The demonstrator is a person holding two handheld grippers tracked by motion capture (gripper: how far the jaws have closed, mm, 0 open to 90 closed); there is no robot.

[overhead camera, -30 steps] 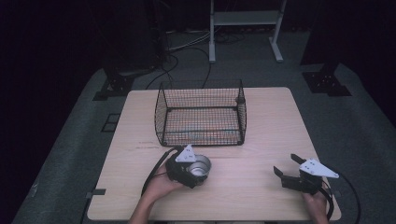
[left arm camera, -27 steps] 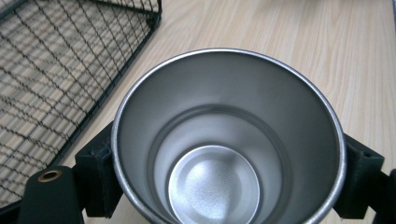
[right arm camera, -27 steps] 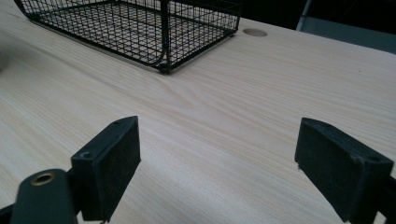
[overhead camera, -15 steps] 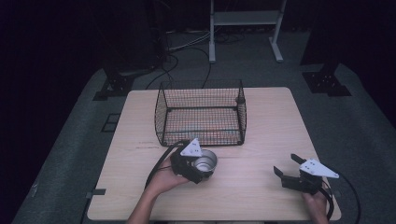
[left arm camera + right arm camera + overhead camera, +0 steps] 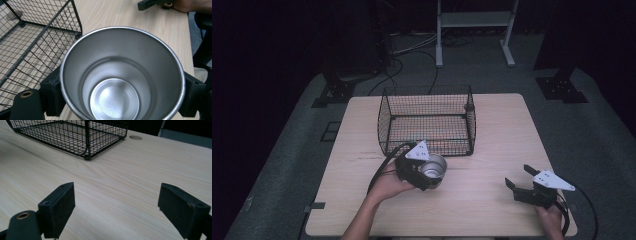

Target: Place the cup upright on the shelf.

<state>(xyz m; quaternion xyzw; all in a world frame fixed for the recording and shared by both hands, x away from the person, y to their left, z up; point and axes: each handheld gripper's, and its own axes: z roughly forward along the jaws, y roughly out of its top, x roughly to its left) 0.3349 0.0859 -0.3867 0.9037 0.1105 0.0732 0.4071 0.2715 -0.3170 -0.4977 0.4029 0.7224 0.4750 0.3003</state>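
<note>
Cup: a stainless steel cup (image 5: 434, 168), just in front of the wire basket (image 5: 427, 120).
Left gripper (image 5: 424, 172): fingers clamped on the cup's wall.
Right gripper (image 5: 518, 182): fingers wide apart, empty, over the worktop (image 5: 492, 130).
Handling: likely rigid, light, slick; grip across the wall below the rim.

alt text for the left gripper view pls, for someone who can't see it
A shiny, empty stainless steel cup seen from above its open mouth, clamped between the left gripper's two black fingers. Behind it to the left stands a black wire mesh basket on the light wooden table; the other gripper rests at the top edge.
</note>
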